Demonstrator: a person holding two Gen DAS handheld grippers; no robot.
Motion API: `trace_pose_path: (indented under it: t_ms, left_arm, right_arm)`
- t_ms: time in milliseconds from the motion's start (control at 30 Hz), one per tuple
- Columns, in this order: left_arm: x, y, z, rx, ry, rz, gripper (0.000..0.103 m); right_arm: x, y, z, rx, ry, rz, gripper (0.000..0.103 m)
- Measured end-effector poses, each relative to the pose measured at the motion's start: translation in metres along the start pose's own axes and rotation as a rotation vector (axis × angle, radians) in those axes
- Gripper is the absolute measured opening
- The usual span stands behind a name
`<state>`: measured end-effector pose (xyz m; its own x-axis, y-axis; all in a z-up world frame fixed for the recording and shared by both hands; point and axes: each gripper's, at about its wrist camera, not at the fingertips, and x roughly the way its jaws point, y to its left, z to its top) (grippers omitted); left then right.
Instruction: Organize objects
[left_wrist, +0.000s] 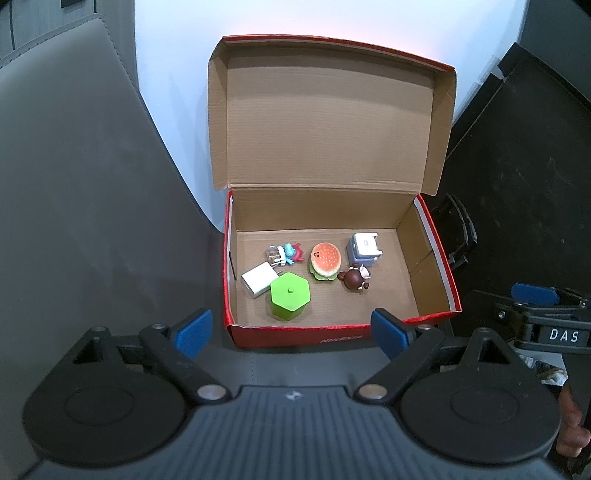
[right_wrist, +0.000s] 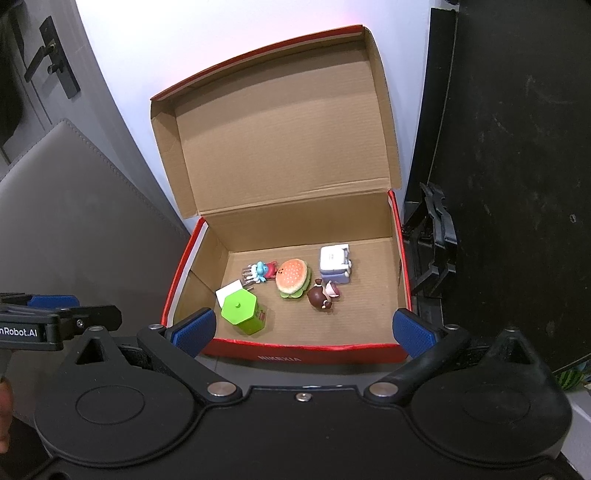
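On the grey seat (left_wrist: 92, 184), against a white wall (left_wrist: 173, 55): one red box (left_wrist: 295, 338), lid (left_wrist: 328, 122) thrown back upright, brand lettering on its near wall too small to read.

Contents on the box floor, left to right:
- white charger (left_wrist: 257, 282), partly hidden behind the green jar (left_wrist: 290, 294), which touches it;
- blue-and-red figure (left_wrist: 290, 253) lying on a clear piece, details blurred;
- burger (left_wrist: 325, 261), mid-floor;
- brown figure (left_wrist: 354, 279) on its side, just beside the burger;
- pale blue toy (left_wrist: 364, 249), at the back, kind unclear.

Left gripper (left_wrist: 291, 332): spread wide, holding nothing, just short of the box's near wall.
Right gripper (right_wrist: 303, 330): spread wide, holding nothing, at the same wall; cut off at the edge of the left view.
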<state>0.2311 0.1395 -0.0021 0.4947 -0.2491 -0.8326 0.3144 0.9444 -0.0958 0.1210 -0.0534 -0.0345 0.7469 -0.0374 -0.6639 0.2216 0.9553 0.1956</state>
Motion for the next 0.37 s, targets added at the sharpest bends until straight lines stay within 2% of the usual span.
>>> trace_pose_path:
  t_ms: [367]
  left_arm:
    - [0.0023, -0.0019, -0.0014, 0.019, 0.000, 0.002, 0.092]
  right_arm:
    - [0.0045, -0.0006, -0.0008, -0.009, 0.015, -0.008, 0.103]
